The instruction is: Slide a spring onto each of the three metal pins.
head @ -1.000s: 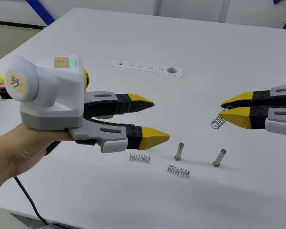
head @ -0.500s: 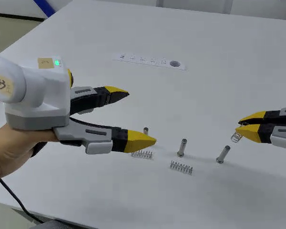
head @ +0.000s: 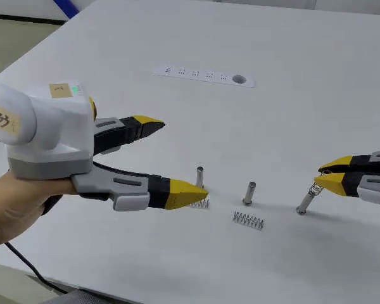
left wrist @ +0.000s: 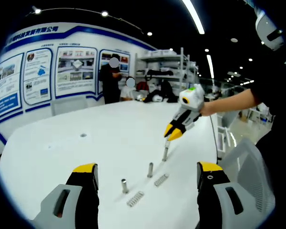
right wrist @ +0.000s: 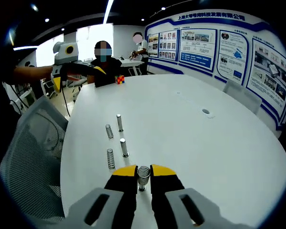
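A spring (right wrist: 143,174) is clamped between the tips of the right gripper (head: 323,175), at the top of the pin (head: 304,204) directly under them. The left gripper (head: 185,157) holds its jaws wide apart; another pin (head: 200,176) and a loose spring (head: 201,203) are just beside its lower tip.

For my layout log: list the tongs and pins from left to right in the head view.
In order: left tongs → first pin → middle pin → right pin → right tongs, gripping a spring.
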Motion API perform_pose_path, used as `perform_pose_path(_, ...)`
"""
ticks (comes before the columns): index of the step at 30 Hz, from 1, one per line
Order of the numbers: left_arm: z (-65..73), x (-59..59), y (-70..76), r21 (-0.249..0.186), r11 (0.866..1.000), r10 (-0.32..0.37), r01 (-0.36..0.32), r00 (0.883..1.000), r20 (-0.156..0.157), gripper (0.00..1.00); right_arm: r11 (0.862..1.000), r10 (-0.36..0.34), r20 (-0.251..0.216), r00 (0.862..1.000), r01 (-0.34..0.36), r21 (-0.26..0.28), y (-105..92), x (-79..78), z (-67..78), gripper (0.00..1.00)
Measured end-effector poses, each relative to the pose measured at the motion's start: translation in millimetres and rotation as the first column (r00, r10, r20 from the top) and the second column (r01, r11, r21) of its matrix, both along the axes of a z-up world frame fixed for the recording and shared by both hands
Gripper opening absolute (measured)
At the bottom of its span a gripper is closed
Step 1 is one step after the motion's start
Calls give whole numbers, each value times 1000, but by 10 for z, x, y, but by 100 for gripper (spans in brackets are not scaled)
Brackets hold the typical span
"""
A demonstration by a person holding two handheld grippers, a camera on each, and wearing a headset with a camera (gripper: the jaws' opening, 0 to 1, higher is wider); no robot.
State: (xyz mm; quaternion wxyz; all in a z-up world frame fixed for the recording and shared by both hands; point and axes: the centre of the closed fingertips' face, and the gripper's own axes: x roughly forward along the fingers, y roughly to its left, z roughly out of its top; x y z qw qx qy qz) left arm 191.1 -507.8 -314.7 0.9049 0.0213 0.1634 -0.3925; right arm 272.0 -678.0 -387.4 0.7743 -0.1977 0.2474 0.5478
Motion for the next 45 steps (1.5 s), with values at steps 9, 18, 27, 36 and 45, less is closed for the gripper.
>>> perform_pose_path(9, -27, -20, -7, -22, 1000, 20, -20, 1000, -19, 86, 1000, 2, -14, 1000, -2, -18, 29, 24, -151, 11)
perform_pose_path(18, 67, 14, -6, -76, 996, 38, -39, 999, -13, 86, 999, 6, -20, 1000, -7, -47, 53, -3, -314, 11)
perform_pose_path(27, 19, 24, 40, -58, 997, 55, -56, 998, -23, 87, 998, -9, -33, 999, 7, -60, 47, -17, -431, 11)
perform_pose_path(36, -49, -16, 51, -33, 998, 51, -53, 998, -39, 86, 996, 2, -26, 1000, -4, -89, 64, -44, -515, 11)
perform_pose_path(45, -32, -16, 52, -36, 998, 54, -55, 998, -37, 86, 993, -9, -23, 1000, 6, -120, 53, -32, -556, 12)
